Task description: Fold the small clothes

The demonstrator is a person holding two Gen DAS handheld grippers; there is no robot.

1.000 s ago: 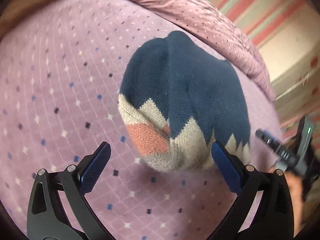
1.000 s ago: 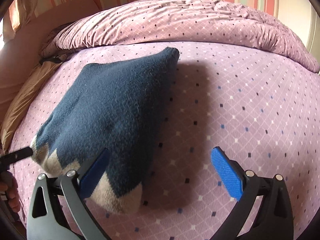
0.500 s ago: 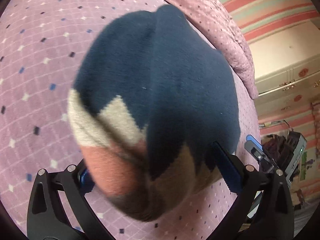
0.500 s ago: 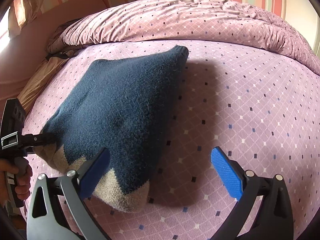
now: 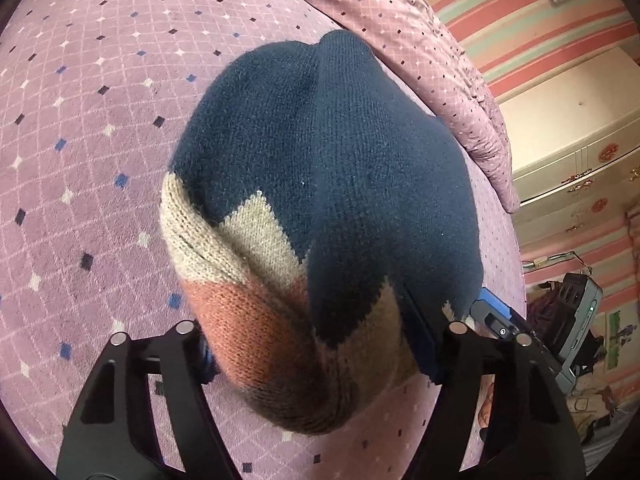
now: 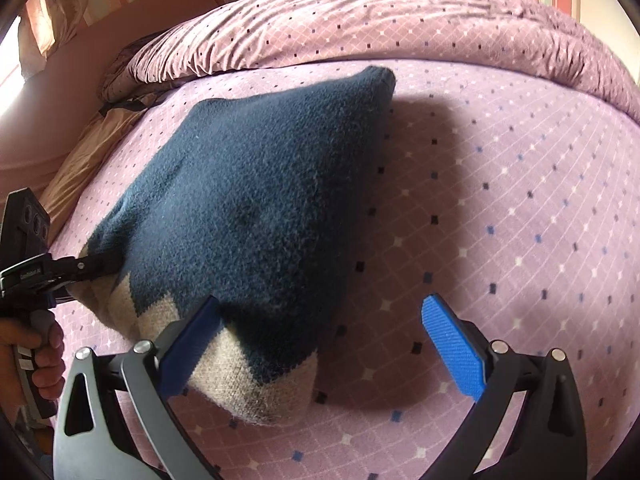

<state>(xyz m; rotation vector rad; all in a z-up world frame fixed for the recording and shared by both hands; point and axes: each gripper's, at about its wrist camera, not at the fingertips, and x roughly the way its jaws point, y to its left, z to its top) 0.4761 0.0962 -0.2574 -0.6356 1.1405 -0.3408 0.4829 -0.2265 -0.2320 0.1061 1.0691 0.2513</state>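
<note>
1. Knitted clothing (image 5: 328, 184), a small navy piece with a beige zigzag band and a salmon stripe at its hem, is seen lying on a bed sheet (image 5: 80, 160) of lilac fabric printed with small diamonds.
2. Its hem end is raised off the sheet, while the far navy tip is seen resting on the sheet near a rumpled quilt (image 6: 400, 24) of matching pattern.
3. The left claw (image 5: 316, 354) is spread wide around the hem, with the bunched salmon and beige knit filling the space between its blue pads (image 5: 420, 336); whether the fabric is actually squeezed cannot be told.
4. In the right wrist view, the same left claw (image 6: 96, 264) is seen at the left edge, pressed into the beige corner of the clothing (image 6: 248, 216), and its handle is held by a hand (image 6: 40, 360).
5. The right claw (image 6: 322, 344) is held wide open; its left pad (image 6: 192, 344) is laid against or just over the beige hem, and its right pad is kept well apart from the fabric, above bare sheet (image 6: 520, 220).
6. A dark shadow is cast on the sheet just beside the clothing.
7. A striped wall (image 5: 540, 28) and a cream cabinet (image 5: 568, 152) are visible beyond the bed in the left wrist view.
</note>
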